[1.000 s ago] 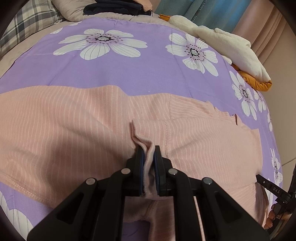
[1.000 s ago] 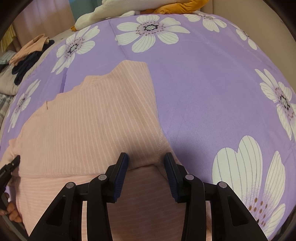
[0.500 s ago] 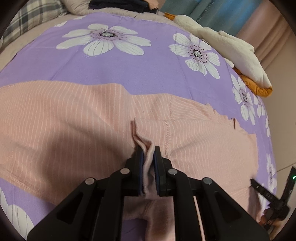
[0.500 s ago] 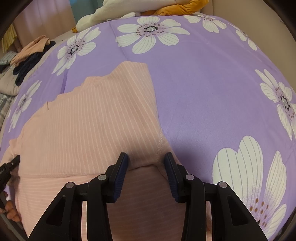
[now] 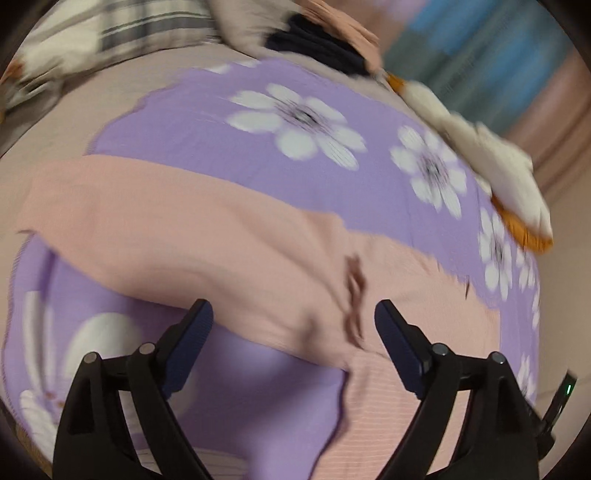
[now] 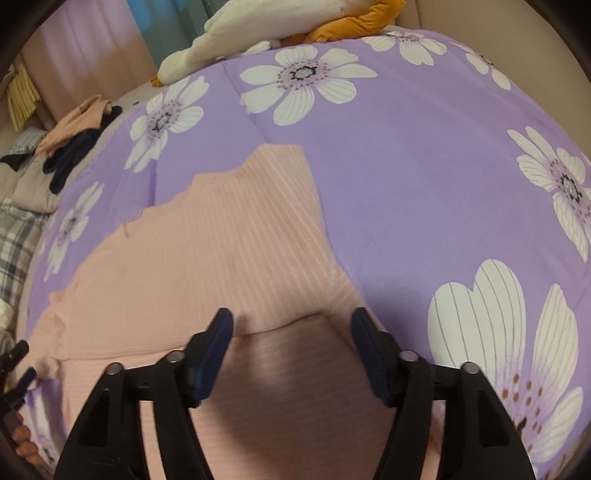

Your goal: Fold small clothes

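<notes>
Left gripper (image 5: pixel 293 314) wide, empty; right gripper (image 6: pixel 291 325) wide over pink garment (image 6: pixel 207 258); fold only right view.

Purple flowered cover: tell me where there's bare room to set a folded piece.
Free: the purple cover right of the pink garment, and the strip beyond its far edge. Crowded: the far corner with the white and orange plush, and the clothes pile far left.

Pink pinstriped garment (image 6: pixel 207 258), seemingly partly folded, flat on the purple floral sheet (image 6: pixel 424 192).
</notes>
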Motion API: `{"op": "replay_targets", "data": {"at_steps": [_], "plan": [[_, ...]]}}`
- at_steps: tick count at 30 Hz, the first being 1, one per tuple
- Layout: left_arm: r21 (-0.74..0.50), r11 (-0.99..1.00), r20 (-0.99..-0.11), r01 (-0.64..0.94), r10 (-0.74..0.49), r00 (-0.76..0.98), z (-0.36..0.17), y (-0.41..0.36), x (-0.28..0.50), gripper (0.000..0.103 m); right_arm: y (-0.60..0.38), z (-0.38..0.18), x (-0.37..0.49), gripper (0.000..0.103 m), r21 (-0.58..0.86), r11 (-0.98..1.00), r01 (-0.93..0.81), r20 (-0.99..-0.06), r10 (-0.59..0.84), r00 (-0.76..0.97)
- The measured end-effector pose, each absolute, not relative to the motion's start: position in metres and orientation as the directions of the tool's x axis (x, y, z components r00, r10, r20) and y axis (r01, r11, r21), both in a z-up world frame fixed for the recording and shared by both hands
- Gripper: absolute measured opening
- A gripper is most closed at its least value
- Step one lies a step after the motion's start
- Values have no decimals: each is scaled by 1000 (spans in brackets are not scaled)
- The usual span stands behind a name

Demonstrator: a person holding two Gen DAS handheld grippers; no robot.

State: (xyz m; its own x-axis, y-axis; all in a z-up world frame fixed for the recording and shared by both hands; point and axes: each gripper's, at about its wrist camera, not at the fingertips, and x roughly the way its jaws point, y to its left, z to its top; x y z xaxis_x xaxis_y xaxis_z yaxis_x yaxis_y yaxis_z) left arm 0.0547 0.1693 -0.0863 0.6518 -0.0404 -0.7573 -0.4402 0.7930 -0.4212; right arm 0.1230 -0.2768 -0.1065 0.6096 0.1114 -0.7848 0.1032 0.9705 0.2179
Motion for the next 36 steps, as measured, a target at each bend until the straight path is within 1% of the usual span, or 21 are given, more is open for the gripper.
{"op": "replay_targets", "data": {"at_steps": [5, 7, 8, 10, 12, 15, 17, 19, 20, 21, 22, 23, 24, 26, 28, 31, 36], "plan": [[-475, 682, -742, -557, 31, 670, -81, 223, 26, 91, -266, -76, 108, 71, 255, 967, 28, -739, 176, 650], [-491, 629, -752, -603, 42, 657, -89, 247, 16, 89, -263, -65, 99, 77, 260, 965, 7, -719, 189, 668], [-494, 609, -758, -621, 48, 651, -92, 255, 12, 88, -262, -60, 96, 77, 262, 965, 0, -710, 193, 678], [-502, 569, -765, -651, 59, 641, -99, 270, 3, 80, -260, -53, 89, 77, 259, 966, -10, -699, 194, 689], [-507, 536, -776, -675, 58, 628, -105, 283, -3, 76, -259, -50, 84, 77, 257, 966, -20, -692, 198, 694], [-538, 485, -767, -689, 59, 639, -111, 302, -15, 75, -260, -47, 77, 77, 252, 968, -21, -693, 195, 694], [-561, 459, -758, -689, 52, 651, -115, 312, -18, 72, -262, -47, 74, 77, 252, 968, -17, -692, 192, 696], [-610, 418, -731, -673, 31, 681, -121, 323, -18, 69, -263, -45, 72, 77, 253, 967, -13, -691, 190, 698], [-625, 401, -724, -669, 22, 690, -124, 326, -18, 66, -264, -45, 72, 77, 255, 967, -10, -689, 189, 700], [-642, 389, -715, -661, 7, 699, -128, 331, -15, 57, -264, -45, 72, 77, 259, 966, -7, -689, 190, 700], [-653, 386, -709, -651, -8, 706, -131, 334, -11, 52, -264, -46, 74, 77, 265, 964, -4, -691, 193, 696], [-657, 387, -704, -647, -9, 710, -133, 338, -8, 48, -264, -47, 75, 77, 267, 964, -2, -695, 194, 693], [-663, 383, -698, -643, -5, 716, -133, 341, -6, 42, -264, -48, 76, 77, 269, 963, 0, -697, 195, 690], [-678, 366, -687, -638, -7, 726, -136, 347, -5, 33, -263, -50, 76, 77, 270, 963, 2, -701, 195, 686], [-682, 345, -692, -645, -18, 722, -139, 351, -1, 11, -262, -51, 75, 77, 271, 963, 2, -703, 196, 684], [-659, 369, -707, -655, -10, 707, -134, 348, 4, 5, -261, -52, 75, 77, 273, 962, 11, -705, 192, 682], [-674, 424, -663, -605, 12, 748, -105, 336, 11, 4, -257, -53, 76, 77, 270, 963, 6, -710, 195, 677]]}}
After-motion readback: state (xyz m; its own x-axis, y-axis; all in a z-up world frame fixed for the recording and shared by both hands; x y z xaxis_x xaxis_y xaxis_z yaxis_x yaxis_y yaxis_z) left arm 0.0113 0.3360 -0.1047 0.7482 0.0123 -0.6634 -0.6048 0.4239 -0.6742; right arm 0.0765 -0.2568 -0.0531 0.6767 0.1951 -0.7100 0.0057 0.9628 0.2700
